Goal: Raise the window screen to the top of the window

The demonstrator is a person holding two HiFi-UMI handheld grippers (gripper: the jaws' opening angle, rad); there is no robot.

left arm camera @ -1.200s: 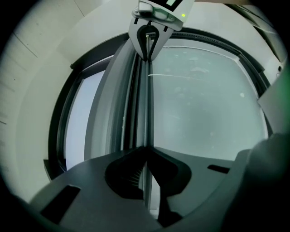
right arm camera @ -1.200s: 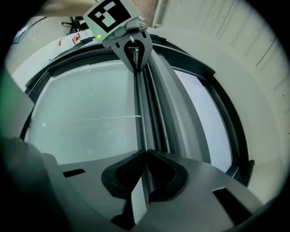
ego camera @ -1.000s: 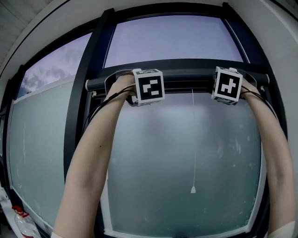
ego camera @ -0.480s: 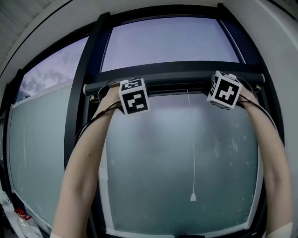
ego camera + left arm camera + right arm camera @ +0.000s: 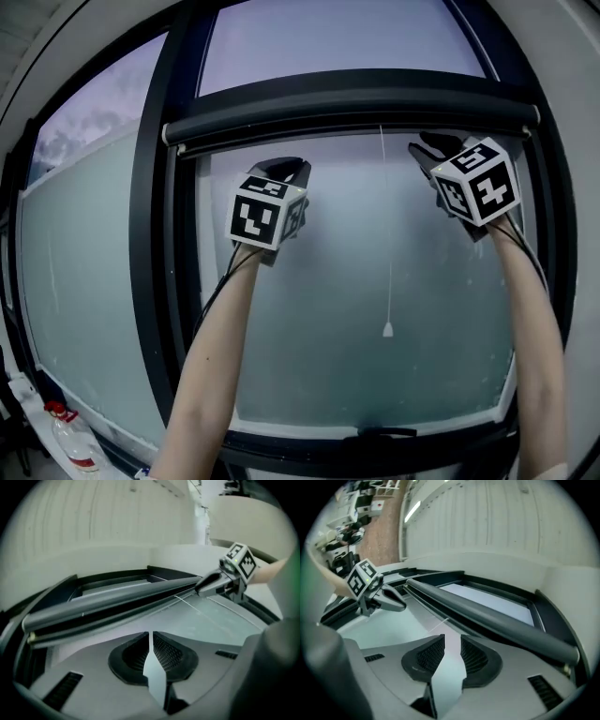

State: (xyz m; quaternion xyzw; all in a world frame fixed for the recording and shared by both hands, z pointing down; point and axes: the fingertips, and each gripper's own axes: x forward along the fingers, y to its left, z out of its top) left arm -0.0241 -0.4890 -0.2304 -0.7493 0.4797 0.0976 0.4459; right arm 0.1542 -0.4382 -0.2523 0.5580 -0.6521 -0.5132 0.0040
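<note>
The window screen's dark bottom bar [image 5: 356,108] lies across the window high up, just under the upper pane; it also shows as a grey roll [image 5: 117,604] [image 5: 487,613]. A thin pull cord [image 5: 384,206] hangs from it, ending in a small white weight [image 5: 387,329]. My left gripper [image 5: 286,167] [image 5: 150,637] is below the bar and clear of it, its jaws closed to a hairline slit with nothing in them. My right gripper [image 5: 429,148] [image 5: 453,641] is also just under the bar, apart from it, jaws slightly parted and empty.
A thick dark mullion [image 5: 155,234] runs down the left of this pane. Frosted glass [image 5: 356,356] fills the window below the bar. A dark handle [image 5: 380,433] sits on the bottom frame. A plastic bottle [image 5: 70,441] stands at the lower left.
Both grippers were up against the bar; they have since come off it and dropped lower. The bar stays high in the window, and the view has tilted so it sits higher in frame.
</note>
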